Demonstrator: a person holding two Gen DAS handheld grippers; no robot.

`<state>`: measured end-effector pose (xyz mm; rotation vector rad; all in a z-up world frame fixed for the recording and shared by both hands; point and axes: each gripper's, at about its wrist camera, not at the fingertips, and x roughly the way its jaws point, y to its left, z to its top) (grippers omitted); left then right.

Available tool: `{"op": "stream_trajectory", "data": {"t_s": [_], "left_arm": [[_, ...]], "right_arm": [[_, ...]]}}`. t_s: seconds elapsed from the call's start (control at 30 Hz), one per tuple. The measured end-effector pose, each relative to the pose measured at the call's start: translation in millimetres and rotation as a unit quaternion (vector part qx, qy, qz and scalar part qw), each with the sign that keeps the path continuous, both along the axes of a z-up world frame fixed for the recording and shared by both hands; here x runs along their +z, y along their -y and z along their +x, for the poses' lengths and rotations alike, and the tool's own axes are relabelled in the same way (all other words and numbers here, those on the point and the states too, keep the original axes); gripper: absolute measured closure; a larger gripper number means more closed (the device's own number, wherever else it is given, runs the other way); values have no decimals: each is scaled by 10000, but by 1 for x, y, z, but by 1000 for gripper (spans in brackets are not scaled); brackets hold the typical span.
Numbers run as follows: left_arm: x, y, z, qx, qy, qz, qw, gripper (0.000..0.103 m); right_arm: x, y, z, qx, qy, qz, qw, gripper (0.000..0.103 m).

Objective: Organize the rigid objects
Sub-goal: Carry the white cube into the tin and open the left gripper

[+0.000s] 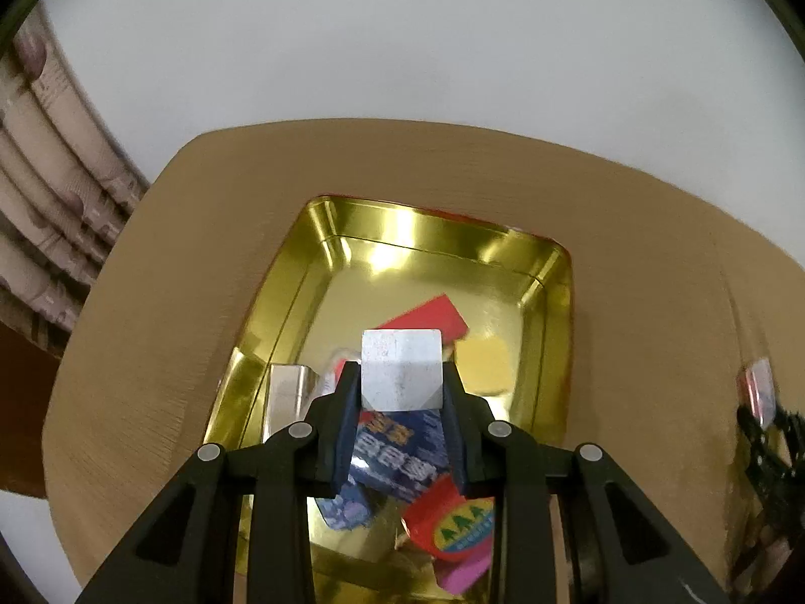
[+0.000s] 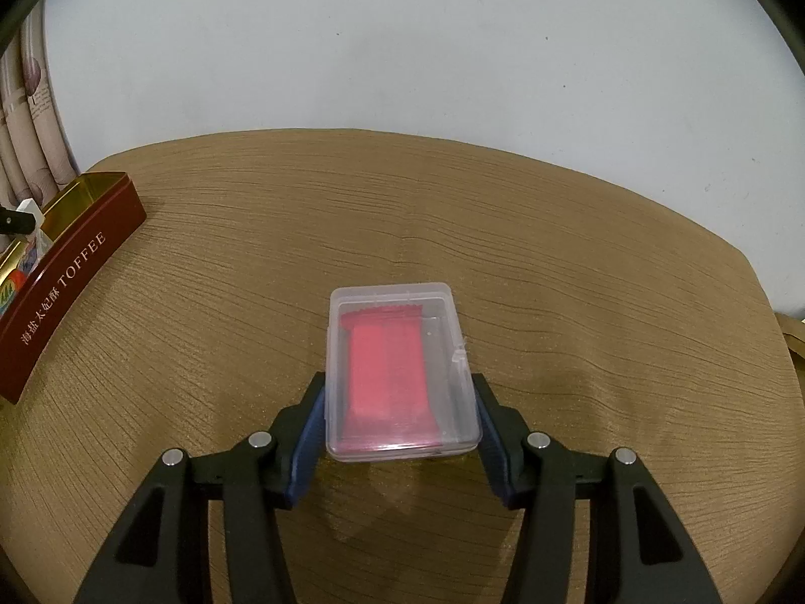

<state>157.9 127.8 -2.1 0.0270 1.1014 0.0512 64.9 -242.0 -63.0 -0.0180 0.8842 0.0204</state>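
My left gripper (image 1: pixel 401 377) is shut on a small white block (image 1: pixel 401 367) and holds it above the gold tin tray (image 1: pixel 548 302). Inside the tray lie a red card (image 1: pixel 432 317), a yellow pad (image 1: pixel 485 365), a silver box (image 1: pixel 284 392), a blue printed packet (image 1: pixel 397 458), a red round-label item (image 1: pixel 453 518) and a pink piece (image 1: pixel 463 574). My right gripper (image 2: pixel 400 392) is shut on a clear plastic box (image 2: pixel 400 377) with a red packet inside, just above the wooden table (image 2: pixel 604 277).
The tray shows in the right wrist view as a dark red tin marked TOFFEE (image 2: pixel 65 272) at the table's left edge. The right gripper with its box shows at the right edge of the left wrist view (image 1: pixel 759 392). A white wall lies behind the table, and a patterned curtain (image 1: pixel 45 191) hangs at left.
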Motion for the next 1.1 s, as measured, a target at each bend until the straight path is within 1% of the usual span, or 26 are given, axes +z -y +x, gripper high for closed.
{"op": "stream_trajectory", "data": {"t_s": [0.07,0.2,0.33,0.4,0.5,0.63,0.7,0.77,0.8,0.87,0.97,1.07,1.1], "left_arm": [[1,-2,2,105,70,-3,9999,76],[-4,-12,15,272,66,-27,9996,76],[-3,-14,26,412,136,47,9990,76],[-7,-16,35,392,59,44,9992,76],[-18,-16,42,377,-63,136,9992,76],[-24,-14,42,385,-94,103,9992,76],[-29,-15,41,364,-138,59,9992,74],[-31,-16,39,360,-120,97,9992,73],[-35,-25,41,348,-85,136,9993,73],[-32,-24,36,302,30,225,9993,73],[-24,-24,28,238,112,174,9995,73],[-14,-25,14,251,243,83,9994,64],[-10,-26,9,260,275,88,9992,60]], "right_arm": [[0,-1,0,-1,0,-2,10000,48],[0,0,0,-2,0,5,10000,48],[3,1,-1,2,1,4,10000,48],[3,1,-2,1,1,-2,10000,48],[3,1,-2,0,0,5,10000,48],[3,1,-2,-1,1,-4,10000,48],[3,1,-2,-1,1,-14,10000,48],[3,1,-2,-2,1,-8,10000,48],[3,1,-2,-2,1,-11,10000,48],[3,1,-2,-2,1,-18,10000,48],[2,1,-2,-3,13,-27,10000,48],[2,1,-2,-1,14,-37,10000,48],[2,1,-2,-1,15,-41,10000,48]]}}
